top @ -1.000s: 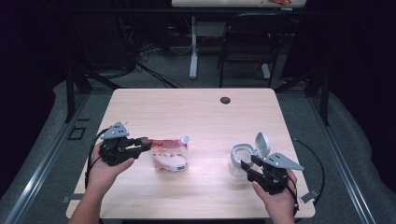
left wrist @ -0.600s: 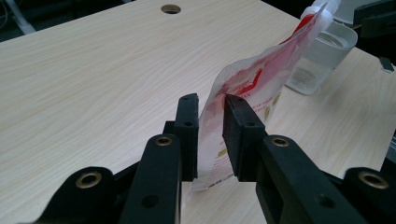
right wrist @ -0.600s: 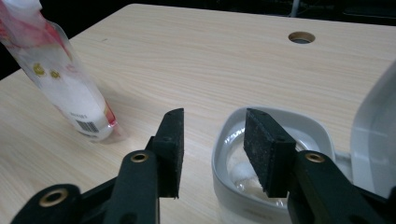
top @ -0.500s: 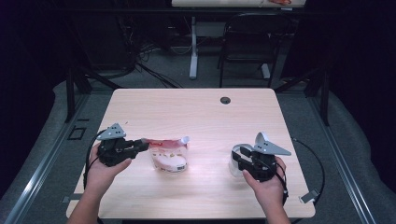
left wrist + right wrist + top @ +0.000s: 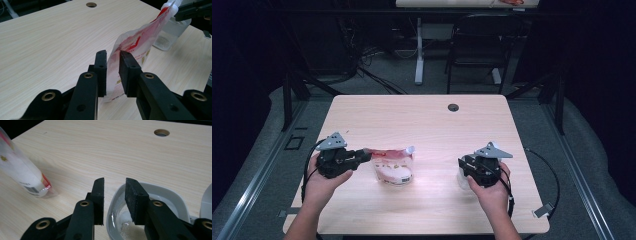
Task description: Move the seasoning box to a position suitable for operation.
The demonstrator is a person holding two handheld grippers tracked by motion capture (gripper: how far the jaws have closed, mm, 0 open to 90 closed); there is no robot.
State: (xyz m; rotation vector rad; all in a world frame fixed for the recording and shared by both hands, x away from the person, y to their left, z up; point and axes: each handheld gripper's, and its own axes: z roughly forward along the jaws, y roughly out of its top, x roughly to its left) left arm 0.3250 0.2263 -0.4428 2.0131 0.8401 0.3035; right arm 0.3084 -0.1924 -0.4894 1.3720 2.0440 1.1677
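A red and white spouted pouch (image 5: pixel 394 167) stands tilted left of the table's middle. My left gripper (image 5: pixel 364 156) is shut on the pouch's flat left edge, and in the left gripper view (image 5: pixel 112 56) the pouch (image 5: pixel 135 42) fills the gap between the pads. A clear tub (image 5: pixel 172 195) with white grains at its bottom sits at the right. My right gripper (image 5: pixel 114 182) straddles the tub's near rim, one jaw outside and one inside. Its jaws have just been closing, and a gap still shows on both sides of the rim. In the high view the right gripper (image 5: pixel 462 164) covers most of the tub (image 5: pixel 460 180).
The wooden table (image 5: pixel 422 125) has a round cable hole (image 5: pixel 453 107) near its far edge. Cables trail from both grippers over the table's sides. A dark chair (image 5: pixel 472 45) and a desk leg (image 5: pixel 419 55) stand beyond the table.
My right gripper has moved left over the tub, hiding its lid, and its jaws have narrowed. The left gripper and the pouch have stayed put.
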